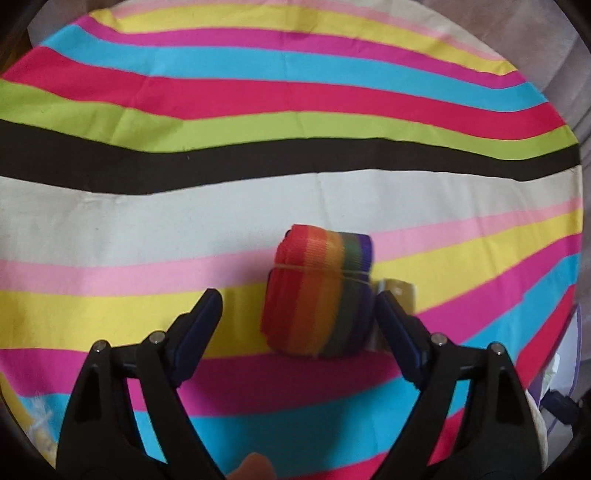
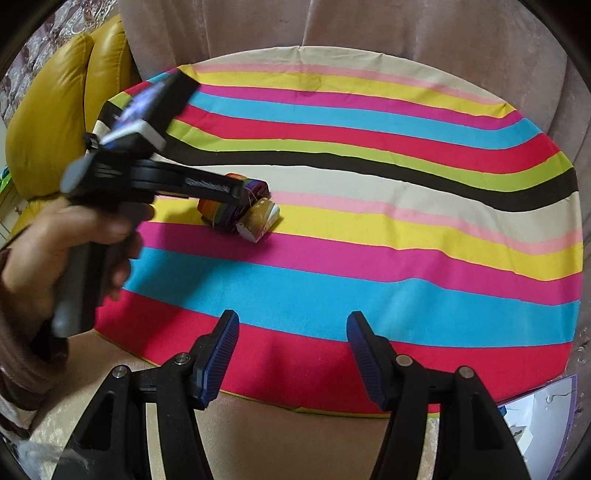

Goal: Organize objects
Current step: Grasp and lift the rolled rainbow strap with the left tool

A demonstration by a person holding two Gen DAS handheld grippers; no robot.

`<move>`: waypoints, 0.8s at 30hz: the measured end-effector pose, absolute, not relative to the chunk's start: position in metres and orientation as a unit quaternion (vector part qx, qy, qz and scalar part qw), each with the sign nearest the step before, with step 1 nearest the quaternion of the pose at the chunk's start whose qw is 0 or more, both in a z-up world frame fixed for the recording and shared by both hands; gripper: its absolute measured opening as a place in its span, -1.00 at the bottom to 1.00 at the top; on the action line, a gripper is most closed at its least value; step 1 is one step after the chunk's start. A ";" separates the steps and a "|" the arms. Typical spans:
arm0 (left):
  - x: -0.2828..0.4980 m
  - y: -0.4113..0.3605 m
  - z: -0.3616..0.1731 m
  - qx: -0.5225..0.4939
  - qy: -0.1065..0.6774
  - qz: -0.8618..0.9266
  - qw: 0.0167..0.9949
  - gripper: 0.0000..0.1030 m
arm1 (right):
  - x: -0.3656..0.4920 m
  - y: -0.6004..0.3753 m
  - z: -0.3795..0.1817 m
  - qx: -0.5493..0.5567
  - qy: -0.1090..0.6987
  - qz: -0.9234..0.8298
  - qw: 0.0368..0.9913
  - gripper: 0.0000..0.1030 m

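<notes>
A rolled rainbow-striped strap [image 1: 321, 295], bound with a thin elastic band, lies on the striped cloth [image 1: 258, 206]. My left gripper [image 1: 297, 306] points down over it and is open. The roll sits between its fingers, close against the right finger, with a clear gap to the left finger. A small gold and white box [image 1: 397, 291] lies just beyond that right finger, against the roll. In the right wrist view a hand holds the left gripper [image 2: 236, 197] over the strap [image 2: 212, 210] and the box [image 2: 258, 218]. My right gripper [image 2: 292, 325] hangs open and empty over the cloth's near red stripe.
The round striped cloth [image 2: 369, 258] covers most of the surface. A yellow leather cushion [image 2: 55, 110] stands at the far left and pinkish upholstery [image 2: 369, 29] rises behind. A clear, purple-edged plastic item [image 2: 546, 406] lies at the near right, off the cloth.
</notes>
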State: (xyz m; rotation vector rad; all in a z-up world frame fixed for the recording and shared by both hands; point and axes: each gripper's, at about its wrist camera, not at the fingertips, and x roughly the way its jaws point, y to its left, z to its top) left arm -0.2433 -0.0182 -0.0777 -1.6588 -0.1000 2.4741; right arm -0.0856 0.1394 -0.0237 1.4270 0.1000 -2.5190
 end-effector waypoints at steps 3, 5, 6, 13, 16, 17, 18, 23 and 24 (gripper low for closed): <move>-0.248 -0.018 -0.088 -0.555 -0.040 0.826 0.093 0.53 | -0.087 0.139 -0.026 0.493 0.033 -0.861 0.123 0.22; -0.242 -0.017 -0.086 -0.554 -0.038 0.826 0.102 0.27 | -0.089 0.136 -0.026 0.496 0.034 -0.859 0.123 0.22; -0.240 -0.018 -0.085 -0.556 -0.045 0.823 0.105 0.23 | -0.090 0.135 -0.025 0.495 0.036 -0.859 0.123 0.22; -0.200 -0.038 -0.083 -0.588 -0.049 0.803 0.087 0.22 | -0.103 0.130 -0.024 0.498 0.037 -0.859 0.114 0.24; -0.182 -0.049 -0.083 -0.602 -0.042 0.793 0.086 0.21 | -0.116 0.125 -0.023 0.493 0.048 -0.860 0.122 0.25; -0.175 -0.052 -0.083 -0.603 -0.044 0.792 0.085 0.21 | -0.123 0.122 -0.023 0.491 0.061 -0.860 0.126 0.26; -0.169 -0.054 -0.083 -0.602 -0.045 0.793 0.083 0.21 | -0.131 0.118 -0.024 0.492 0.073 -0.857 0.138 0.30; -0.144 -0.061 -0.082 -0.597 -0.049 0.797 0.078 0.21 | -0.175 0.099 -0.036 0.498 0.116 -0.827 0.233 0.33; -0.142 -0.062 -0.082 -0.595 -0.050 0.798 0.077 0.21 | -0.181 0.096 -0.039 0.498 0.125 -0.824 0.238 0.33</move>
